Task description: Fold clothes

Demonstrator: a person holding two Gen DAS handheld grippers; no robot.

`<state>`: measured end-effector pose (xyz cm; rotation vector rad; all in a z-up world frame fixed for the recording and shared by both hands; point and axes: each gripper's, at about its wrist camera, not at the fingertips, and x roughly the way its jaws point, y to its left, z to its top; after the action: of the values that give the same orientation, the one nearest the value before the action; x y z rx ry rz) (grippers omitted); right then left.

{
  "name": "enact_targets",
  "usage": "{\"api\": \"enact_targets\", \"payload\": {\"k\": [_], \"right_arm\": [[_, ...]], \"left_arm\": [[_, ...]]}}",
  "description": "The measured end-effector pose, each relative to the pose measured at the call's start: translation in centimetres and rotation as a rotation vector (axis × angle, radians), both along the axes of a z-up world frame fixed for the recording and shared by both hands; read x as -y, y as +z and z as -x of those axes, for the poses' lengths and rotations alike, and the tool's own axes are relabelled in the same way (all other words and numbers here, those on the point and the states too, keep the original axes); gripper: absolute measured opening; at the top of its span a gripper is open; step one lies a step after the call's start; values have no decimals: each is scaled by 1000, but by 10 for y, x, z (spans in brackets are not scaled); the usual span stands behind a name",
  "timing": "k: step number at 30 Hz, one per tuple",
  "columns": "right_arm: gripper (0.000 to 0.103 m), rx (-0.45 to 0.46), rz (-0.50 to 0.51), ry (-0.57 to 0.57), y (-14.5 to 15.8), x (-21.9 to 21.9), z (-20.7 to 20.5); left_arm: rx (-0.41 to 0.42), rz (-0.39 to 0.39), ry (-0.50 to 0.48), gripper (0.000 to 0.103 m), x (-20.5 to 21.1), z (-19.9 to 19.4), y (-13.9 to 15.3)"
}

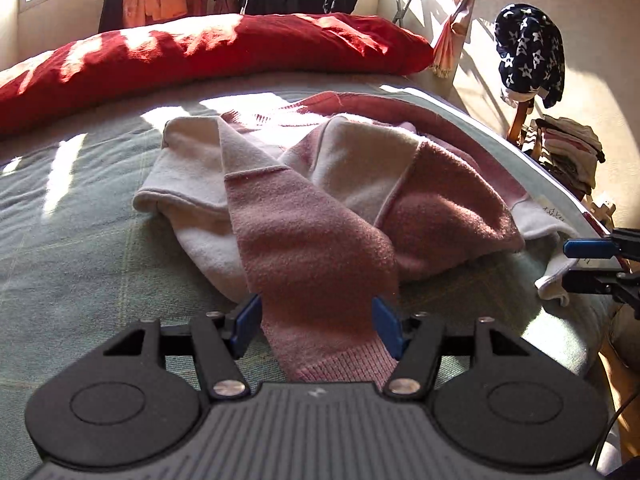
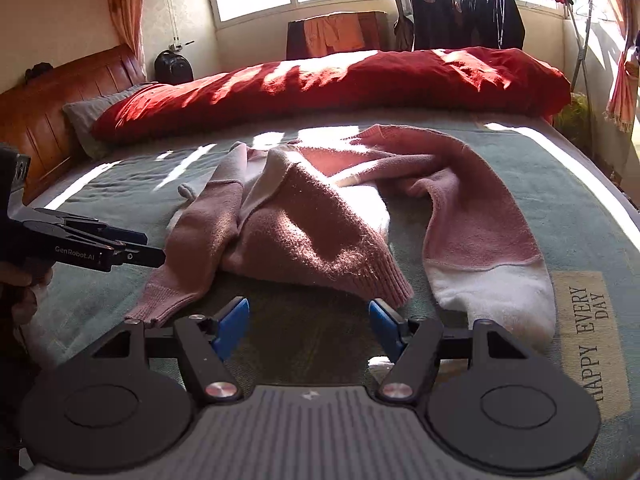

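Observation:
A pink and white knit sweater [image 1: 440, 216] [image 2: 304, 224] lies crumpled on the green bed cover [image 1: 80, 240] [image 2: 580, 208]. One pink sleeve [image 1: 316, 248] runs back toward me between the blue pads of my left gripper [image 1: 316, 312], whose jaws stand wide apart and do not clamp it. My right gripper [image 2: 306, 316] is open over bare cover, with the ribbed hem [image 2: 380, 280] just ahead of its right pad. The other sleeve, with a white cuff [image 2: 500, 296], lies to the right. Each gripper shows at the edge of the other view: the right gripper [image 1: 592, 264] and the left gripper [image 2: 136, 246].
A red duvet [image 1: 200, 52] [image 2: 340, 84] stretches across the far side of the bed, with a wooden headboard [image 2: 60, 96] at left. The bed's right edge [image 1: 520, 148] is close. Beyond it are a chair with a star-patterned garment [image 1: 528, 52], stacked clothes [image 1: 568, 148] and a clothes rack [image 2: 468, 12].

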<state>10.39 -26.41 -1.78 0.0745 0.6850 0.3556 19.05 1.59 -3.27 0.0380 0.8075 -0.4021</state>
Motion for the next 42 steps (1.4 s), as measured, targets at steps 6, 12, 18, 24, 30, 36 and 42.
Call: {"api": "enact_targets", "payload": {"k": [6,12,18,24,30,36,42], "right_arm": [[71,-11,-23,-11,-6,2,11],[73,-1,-45,-5,-5,3,16],[74,3,-68,19,-7,0,15],[77,-13,-84,42,-11,-4,14],[78,-34,-94,60,-16,-8,11],[81,-47,-94,75,-18,-13,10],[81,-48,-94,86,-20,-16,8]], "left_arm": [[-82,81,75,56,-13,-15,-25],[-106,123,102,56,-14,-28,-45],[-99,140,84,56,-7,-36,-45],[-88,187,88,37,-14,-31,-45],[-89,222,88,40,-21,-38,-48],[-75,223,56,22,-22,-29,-40],[-64,220,33,17,-24,-22,-33]]}}
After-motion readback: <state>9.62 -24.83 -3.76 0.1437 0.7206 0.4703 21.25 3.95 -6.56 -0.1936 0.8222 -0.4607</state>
